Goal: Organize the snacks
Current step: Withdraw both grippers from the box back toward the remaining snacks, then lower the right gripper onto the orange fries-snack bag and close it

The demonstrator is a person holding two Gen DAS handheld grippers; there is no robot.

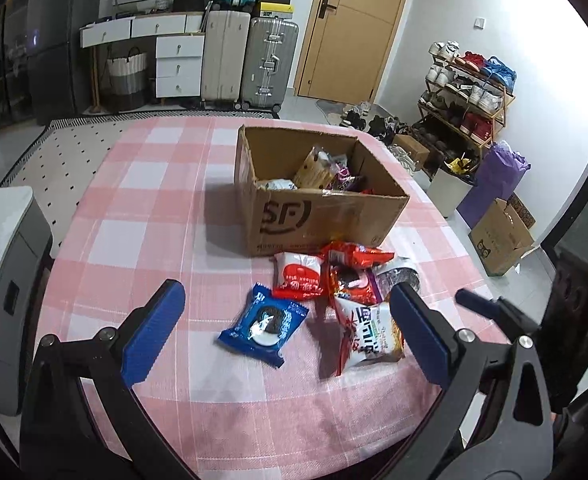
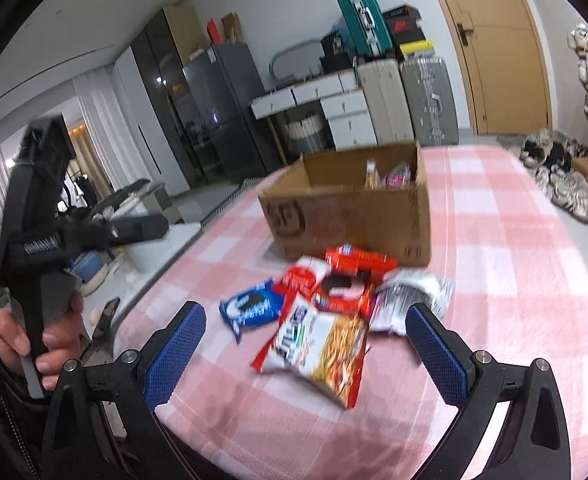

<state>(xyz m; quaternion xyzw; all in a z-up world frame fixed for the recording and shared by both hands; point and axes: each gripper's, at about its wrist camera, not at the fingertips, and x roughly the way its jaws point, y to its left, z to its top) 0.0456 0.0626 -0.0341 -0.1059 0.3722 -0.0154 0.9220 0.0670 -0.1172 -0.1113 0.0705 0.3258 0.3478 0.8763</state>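
- Snacks lie in a loose pile on the pink checked tablecloth [image 1: 154, 208], just in front of the cardboard box [image 1: 317, 216]
- We see the blue cookie pack [image 1: 262, 323] at the left edge of the pile, lying flat and a little apart from the rest
- Beside it sits the red-and-white pack [image 1: 298, 276], and behind that the orange pack [image 1: 355, 255] – this one is touching the front wall of the box
- A red cookie pack [image 1: 351, 282] lies in the middle of the pile, partly over its neighbours
- The noodle pack [image 1: 367, 330] is nearest to us, tilted, with its far end resting on the pile
- A silver pack [image 2: 413, 292] lies at the right edge of the pile, close to the box corner
- The box is open at the top and already holds several packs [image 1: 321, 170]; we cannot read what they are
- Our left gripper [image 1: 286, 332] hovers above the near side of the pile with its blue pads spread wide, holding nothing – the blue cookie pack and the noodle pack show between them
- Our right gripper [image 2: 305, 352] is likewise spread wide and empty, over the noodle pack, in a blurred view
- In the right wrist view the left hand [image 2: 34, 336] grips the handle of the left gripper, off to the side of the table
- Behind the table stand suitcases [image 1: 250, 60], a white drawer unit [image 1: 180, 64] and a wooden door [image 1: 353, 28]; a shoe rack [image 1: 469, 88] stands to the right
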